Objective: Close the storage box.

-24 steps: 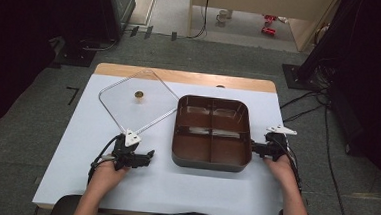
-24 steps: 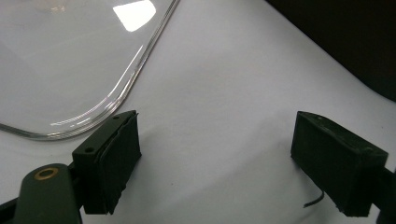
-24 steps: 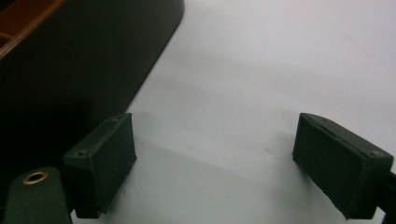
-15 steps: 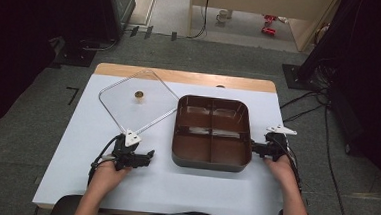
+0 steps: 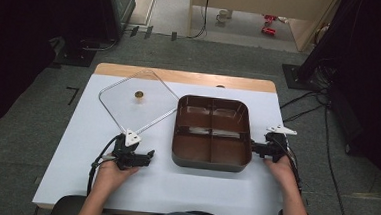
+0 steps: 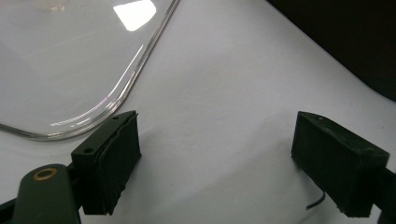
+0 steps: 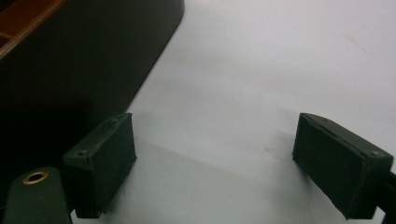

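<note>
Well apart, open tongs (image 5: 150, 156) beside tray (image 5: 210, 161) edge.

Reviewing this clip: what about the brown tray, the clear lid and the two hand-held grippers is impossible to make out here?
- Brown tray: high view too small to tell what the pale patch in its middle compartments is; right gripper view cuts it at the edge.
- Clear lid: its knob is too small to identify; left gripper view crops the lid.
- Right hand-held gripper: high view too small to judge contact with the tray.
</note>
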The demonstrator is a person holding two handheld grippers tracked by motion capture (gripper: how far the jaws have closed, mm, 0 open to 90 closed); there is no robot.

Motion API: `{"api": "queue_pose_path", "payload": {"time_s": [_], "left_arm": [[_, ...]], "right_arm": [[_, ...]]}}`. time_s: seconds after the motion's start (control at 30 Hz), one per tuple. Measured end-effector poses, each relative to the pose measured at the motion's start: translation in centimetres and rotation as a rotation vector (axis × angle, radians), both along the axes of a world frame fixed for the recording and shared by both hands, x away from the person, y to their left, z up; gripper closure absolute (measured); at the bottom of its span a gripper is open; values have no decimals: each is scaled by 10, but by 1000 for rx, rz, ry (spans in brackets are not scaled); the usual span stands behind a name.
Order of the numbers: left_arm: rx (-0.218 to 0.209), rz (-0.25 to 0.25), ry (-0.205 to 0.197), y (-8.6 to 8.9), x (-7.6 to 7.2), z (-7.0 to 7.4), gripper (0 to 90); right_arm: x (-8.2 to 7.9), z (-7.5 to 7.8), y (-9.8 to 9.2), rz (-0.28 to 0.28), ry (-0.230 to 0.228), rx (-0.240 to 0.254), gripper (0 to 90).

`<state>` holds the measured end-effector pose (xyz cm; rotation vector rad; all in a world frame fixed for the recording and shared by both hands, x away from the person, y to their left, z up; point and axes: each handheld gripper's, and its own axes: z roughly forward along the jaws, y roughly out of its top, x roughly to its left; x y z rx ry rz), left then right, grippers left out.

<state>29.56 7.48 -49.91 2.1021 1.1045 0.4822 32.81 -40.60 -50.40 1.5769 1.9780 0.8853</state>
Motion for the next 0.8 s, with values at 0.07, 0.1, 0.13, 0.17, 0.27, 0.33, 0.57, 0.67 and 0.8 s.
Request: {"api": "queue_pose_path", "payload": {"time_s": [0.07,0.1,0.13,0.17,0.27,0.33,0.57,0.67,0.8], "left_arm": [[0,-1,0,0,0,0,151],[1,0,0,0,0,0,150],[2,0,1,0,0,0,149],[6,2,5,0,0,1,149],[20,14,23,-2,1,3,149],[30,19,41,-4,2,4,150],[55,-22,87,-1,5,9,160],[53,-34,103,1,5,11,168],[38,-40,129,1,6,13,170]], "right_arm": [[0,0,0,0,0,0,127],[0,0,0,0,0,0,127],[0,0,0,0,0,0,127],[0,0,0,0,1,0,127],[0,0,0,-1,1,0,127],[0,0,0,0,0,0,127],[0,0,0,0,0,0,127],[0,0,0,0,0,0,127],[0,0,0,0,0,0,127]]}}
